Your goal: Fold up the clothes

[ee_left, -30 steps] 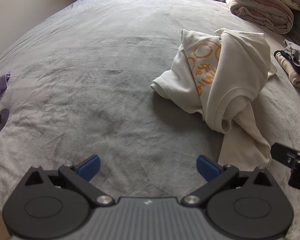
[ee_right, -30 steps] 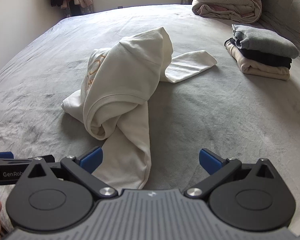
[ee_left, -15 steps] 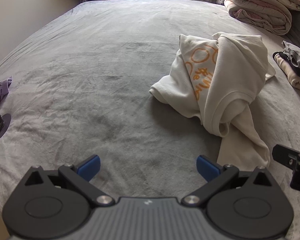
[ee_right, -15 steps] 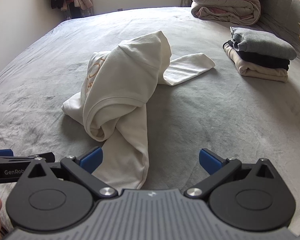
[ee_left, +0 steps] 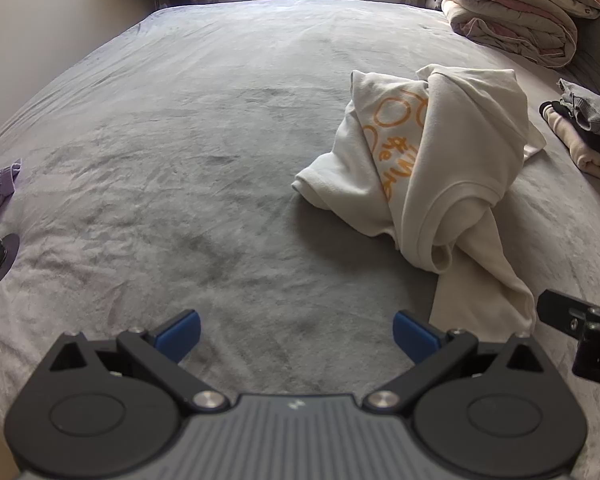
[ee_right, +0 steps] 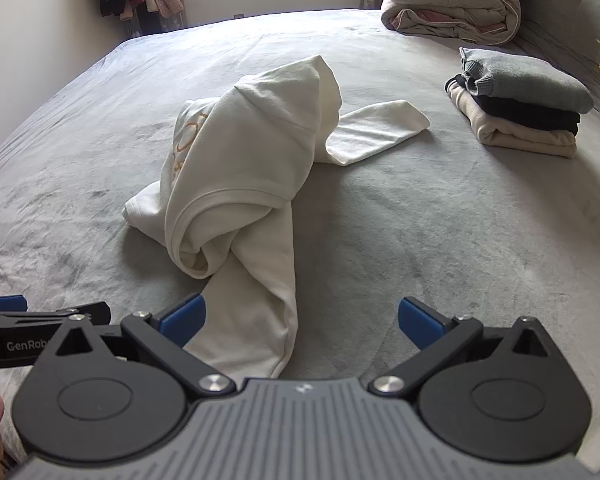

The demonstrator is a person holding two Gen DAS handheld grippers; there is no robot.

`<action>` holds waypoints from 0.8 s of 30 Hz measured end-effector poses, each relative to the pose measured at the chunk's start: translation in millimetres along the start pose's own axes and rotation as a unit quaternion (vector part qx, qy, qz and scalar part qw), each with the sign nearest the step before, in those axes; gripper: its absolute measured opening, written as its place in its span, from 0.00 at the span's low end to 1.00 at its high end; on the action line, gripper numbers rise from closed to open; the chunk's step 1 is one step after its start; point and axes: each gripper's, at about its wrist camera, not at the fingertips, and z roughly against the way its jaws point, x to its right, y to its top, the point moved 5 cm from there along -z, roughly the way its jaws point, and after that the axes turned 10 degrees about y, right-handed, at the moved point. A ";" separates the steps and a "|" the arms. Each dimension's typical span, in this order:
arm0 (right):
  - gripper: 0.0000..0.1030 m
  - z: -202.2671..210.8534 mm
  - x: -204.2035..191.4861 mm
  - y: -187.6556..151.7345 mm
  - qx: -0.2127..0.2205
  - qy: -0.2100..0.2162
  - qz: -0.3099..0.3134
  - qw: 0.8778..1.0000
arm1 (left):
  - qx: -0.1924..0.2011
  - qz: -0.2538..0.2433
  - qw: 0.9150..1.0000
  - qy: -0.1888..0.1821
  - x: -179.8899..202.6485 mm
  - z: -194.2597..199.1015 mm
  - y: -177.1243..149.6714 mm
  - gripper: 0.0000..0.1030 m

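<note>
1. The cream-white sweatshirt with orange printed lettering [ee_left: 432, 160] lies in a crumpled, twisted heap on the grey plush bed cover [ee_left: 180, 160], right of the middle in the left wrist view. One sleeve trails toward the cameras; in the right wrist view another sleeve [ee_right: 376, 130] stretches away toward the neat stack of folded grey, black and beige garments [ee_right: 520, 116].

2. The step in hand looks like the first reach: the garment must be untangled and spread flat before any fold can be made.

3. To do it well, I would pick two clear edges, not the bunched middle. The near sleeve end [ee_right: 252, 344] is the handiest hold for the right side; the left could take the hem corner sticking out at the heap's left [ee_left: 312, 184]. Lifting and drawing them apart should let the twist fall out; pulling low across the plush may drag the cloth and keep it knotted.

4. The left gripper [ee_left: 296, 334] is spread wide, with nothing between its blue pads; it hangs over bare cover, well short of the sweatshirt.

5. The right gripper [ee_right: 302, 318] is equally wide apart and holds nothing. The near sleeve end lies between its fingers, by the left pad; whether that pad touches the cloth I cannot tell.
</note>
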 end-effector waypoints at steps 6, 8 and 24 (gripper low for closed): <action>1.00 0.4 1.9 0.4 0.001 0.001 -0.004 1.000 | 0.000 -0.003 1.000 0.000 1.2 -0.4 0.8 1.00; 1.00 0.4 2.1 0.1 0.000 0.001 -0.004 1.000 | 0.000 -0.003 1.000 -0.001 1.4 -0.7 1.0 1.00; 1.00 -1.2 0.2 -1.5 -0.003 0.004 -0.003 1.000 | 0.001 -0.004 1.000 -0.002 1.1 0.0 1.2 1.00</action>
